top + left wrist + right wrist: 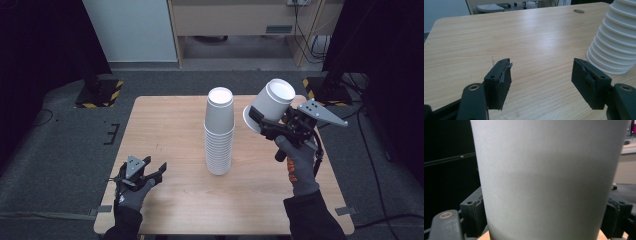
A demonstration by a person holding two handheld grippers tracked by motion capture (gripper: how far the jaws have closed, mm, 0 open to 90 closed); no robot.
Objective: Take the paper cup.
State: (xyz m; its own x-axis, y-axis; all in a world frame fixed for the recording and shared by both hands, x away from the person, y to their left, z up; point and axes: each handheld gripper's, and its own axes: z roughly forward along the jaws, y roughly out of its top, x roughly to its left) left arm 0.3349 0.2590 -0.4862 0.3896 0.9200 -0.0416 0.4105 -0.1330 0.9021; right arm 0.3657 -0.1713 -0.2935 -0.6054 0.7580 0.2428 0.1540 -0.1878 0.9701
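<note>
From above, a tall stack of white cups (219,132) stands mid-counter (165,130), while the right tongs (262,124) hold a single white cup (271,104) tilted in the air just right of it. The left tongs (541,82) hang wide open over bare wood, the stack's base (612,47) near their right. Along the right tongs (544,216), both jaws press the cup's wall (546,180).
</note>
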